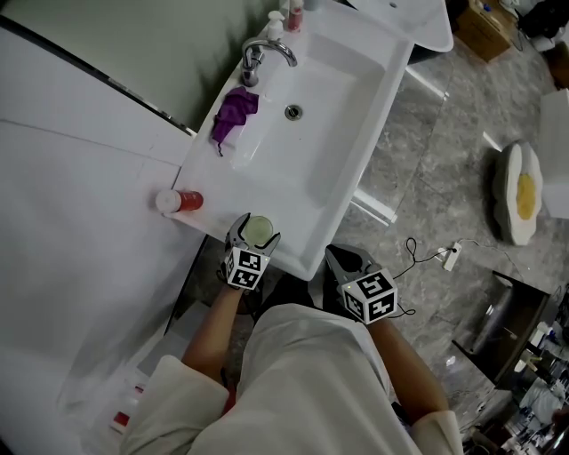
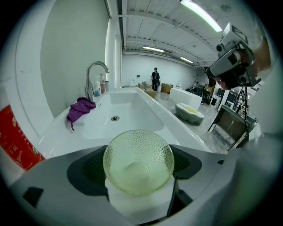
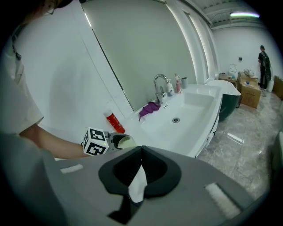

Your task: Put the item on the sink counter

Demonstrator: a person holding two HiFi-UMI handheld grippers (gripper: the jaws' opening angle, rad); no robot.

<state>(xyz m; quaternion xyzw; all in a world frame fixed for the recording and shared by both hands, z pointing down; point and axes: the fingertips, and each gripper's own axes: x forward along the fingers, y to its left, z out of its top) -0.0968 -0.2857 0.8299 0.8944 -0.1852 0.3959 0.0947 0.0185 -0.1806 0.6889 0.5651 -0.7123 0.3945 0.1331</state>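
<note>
**Over the near corner of the sink counter (image 1: pixel 378 67): glass bowl (image 2: pixel 138 160) gripped on the left**

Sits pinched between the jaws of the left gripper (image 1: pixel 254 236), dimpled wall and round rim on show, right at the counter's front corner. Cannot tell whether it is touching down yet.

Looks light but stiff, and smooth enough to slip. Breakable too, being thin pale green glass. Calls for a steady squeeze across the widest part of the wall, no harder than needed. Wants a soft landing on the flat ledge, clear of the slope into the basin (image 1: pixel 311 124).

Off to the side, below the counter edge: right gripper (image 3: pixel 140 154), jaws pressed together on nothing.

Now the tally:
- One glass bowl.
- One red tube (image 1: pixel 180 202) with a white cap, lying at the counter's left end.
- One purple cloth (image 1: pixel 234 113) draped beside the basin.
- One chrome faucet (image 1: pixel 264 51).
- One drain (image 1: pixel 292 112).
- At least two small bottles (image 1: pixel 276 25) behind the tap, maybe a third; too small to tell.
- Two grippers.
</note>
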